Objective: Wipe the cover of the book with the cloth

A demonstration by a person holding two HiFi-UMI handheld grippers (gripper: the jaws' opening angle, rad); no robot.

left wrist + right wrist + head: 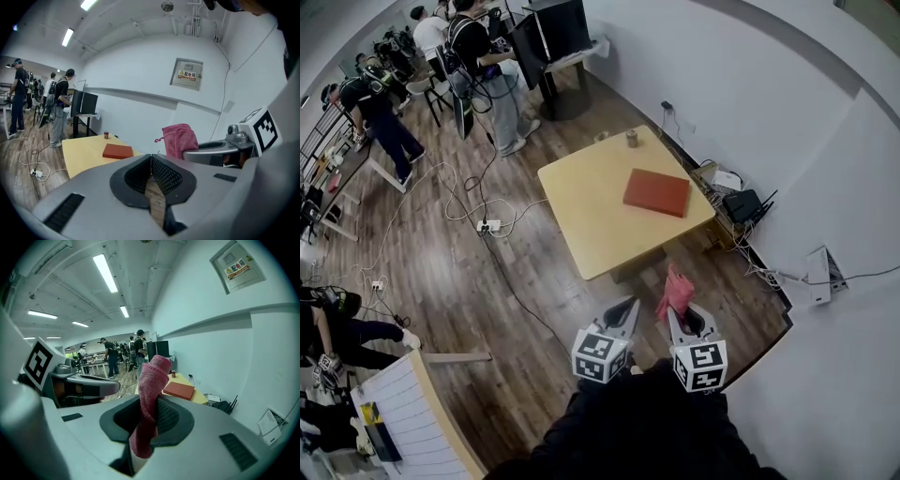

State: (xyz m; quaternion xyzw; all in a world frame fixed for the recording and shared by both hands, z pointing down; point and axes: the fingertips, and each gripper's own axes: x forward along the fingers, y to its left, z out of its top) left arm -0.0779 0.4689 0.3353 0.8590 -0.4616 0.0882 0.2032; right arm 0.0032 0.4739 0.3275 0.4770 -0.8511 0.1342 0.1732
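The person stood a little away from the counter, with both tongs held in the air in front of the body, side by side above the wooden floor. The left tongs were pressed together, and nothing was between their black pads. The right tongs were pinching the pink cloth. The cloth stood up out of the jaws, and a short end of it hung below them. In the head view the cloth was near the counter's closer edge but not over it.

The red book lay flat and closed on the counter, in its right half and well apart from both tongs. A small can stood near the far edge of the counter, apart from the book. The counter was a light yellow square, close to the white wall.

White and black cables lay on the floor to the left of the counter. Further back several people stood near desks and a dark screen.
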